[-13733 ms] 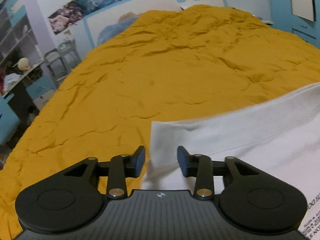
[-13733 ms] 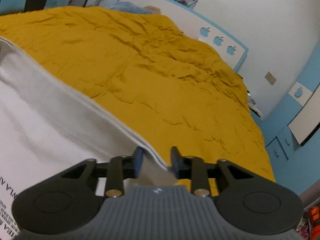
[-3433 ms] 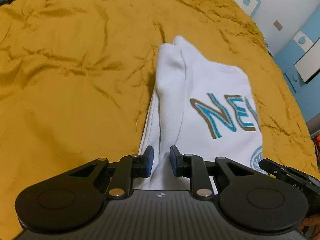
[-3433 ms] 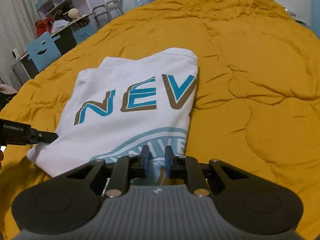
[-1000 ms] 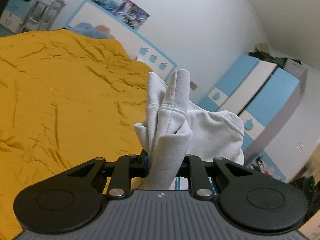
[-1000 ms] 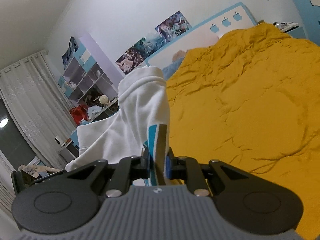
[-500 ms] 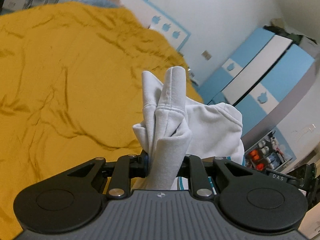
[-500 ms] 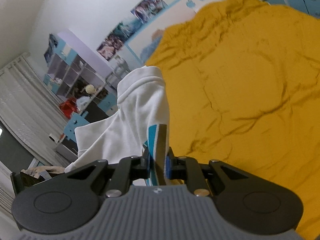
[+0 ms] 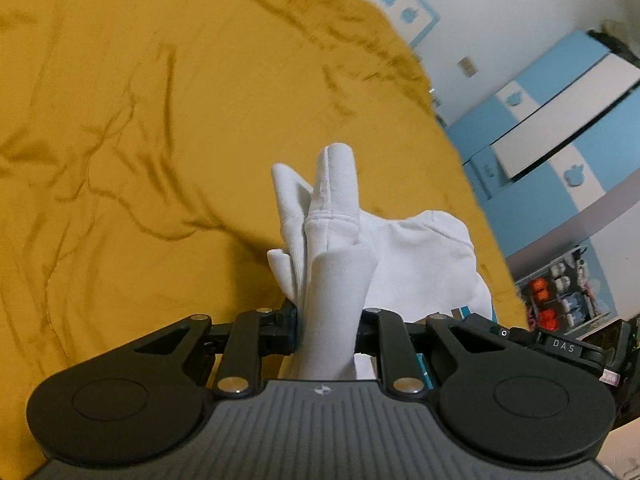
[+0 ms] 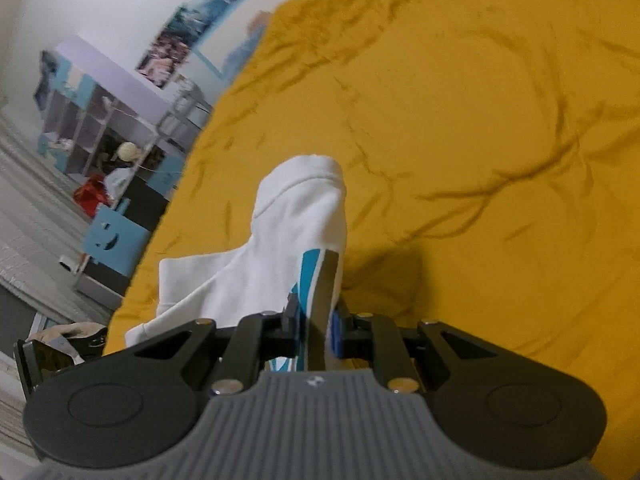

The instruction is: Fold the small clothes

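White cotton sweatshirt with blue lettering [image 9: 416, 256] hangs above the mustard quilted bedspread [image 9: 140, 140] — left gripper [image 9: 328, 324] and right gripper [image 10: 316, 326] each pinching a bunched edge.

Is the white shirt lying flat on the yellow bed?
No, the white shirt is bunched and lifted, pinched in the left gripper above the yellow bedspread.

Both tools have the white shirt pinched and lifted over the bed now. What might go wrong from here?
1. The left tool clamps a thick bunch of white shirt; layers may slip out unevenly and undo the fold.
2. The right tool grips only a narrow edge by the blue print, so that corner might pull free.
3. Loose cloth hangs slack between the tools; lowered like this onto the yellow bedspread, it may land creased.
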Tool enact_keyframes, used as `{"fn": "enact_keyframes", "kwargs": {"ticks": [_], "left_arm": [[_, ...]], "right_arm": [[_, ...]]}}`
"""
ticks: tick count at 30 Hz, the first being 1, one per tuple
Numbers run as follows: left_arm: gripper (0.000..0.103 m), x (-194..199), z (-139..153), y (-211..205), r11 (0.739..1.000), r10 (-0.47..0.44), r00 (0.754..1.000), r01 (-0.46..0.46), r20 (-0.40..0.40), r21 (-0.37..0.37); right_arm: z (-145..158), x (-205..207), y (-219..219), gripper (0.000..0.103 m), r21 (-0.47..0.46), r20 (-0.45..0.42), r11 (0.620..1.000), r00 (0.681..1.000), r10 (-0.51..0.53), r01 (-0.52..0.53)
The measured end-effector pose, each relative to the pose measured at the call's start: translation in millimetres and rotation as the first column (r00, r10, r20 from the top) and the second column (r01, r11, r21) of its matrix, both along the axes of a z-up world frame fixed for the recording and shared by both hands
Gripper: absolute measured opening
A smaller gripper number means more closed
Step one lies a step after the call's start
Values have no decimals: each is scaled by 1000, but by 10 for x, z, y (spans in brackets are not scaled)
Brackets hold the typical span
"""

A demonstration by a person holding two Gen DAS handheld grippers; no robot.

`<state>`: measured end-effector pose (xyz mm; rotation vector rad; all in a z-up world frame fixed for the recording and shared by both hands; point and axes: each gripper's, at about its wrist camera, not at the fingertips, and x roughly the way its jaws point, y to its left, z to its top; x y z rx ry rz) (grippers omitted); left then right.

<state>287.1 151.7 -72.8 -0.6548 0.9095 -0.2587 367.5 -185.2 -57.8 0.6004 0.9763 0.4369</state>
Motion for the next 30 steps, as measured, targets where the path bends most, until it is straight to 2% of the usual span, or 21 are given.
{"fn": "enact_keyframes", "kwargs": {"ticks": [4, 9, 15, 19, 22, 23, 26, 28, 30], "left_arm": [[22, 111, -300, 86, 1000, 14, 997, -15, -78, -14], [31, 137, -460, 200, 998, 8, 995, -14, -102, -65], [35, 127, -462, 282, 998, -1, 996, -4, -89, -66], [40, 109, -408, 415, 997, 52, 995, -57, -89, -55], [45, 67, -273, 469, 996, 91, 993, -90, -81, 15], [47, 46, -197, 461, 994, 98, 993, -94, -64, 58], [48, -29, 21, 427, 978, 124, 992, -120, -12, 172], [48, -81, 161, 394, 961, 137, 990, -139, 25, 240], [48, -136, 303, 323, 953, 124, 990, -138, 69, 268]], "right_arm": [[-322, 175, -2, 10, -10, -69, 1000, 998, -9, 9], [-626, 322, -54, 10, -8, -138, 999, 990, -33, 32], [-710, 387, -100, 12, -2, -154, 997, 985, -80, 80], [-621, 375, -173, 14, -54, -126, 992, 985, -116, 110], [-481, 330, -213, 10, -116, -95, 988, 989, -110, 99], [-406, 303, -208, 4, -149, -74, 985, 992, -102, 90], [-209, 202, -236, 4, -266, -12, 960, 996, -92, 85], [-81, 138, -245, 4, -271, 20, 960, 997, -71, 74], [43, 53, -201, 6, -268, 61, 963, 998, -14, 30]]}}
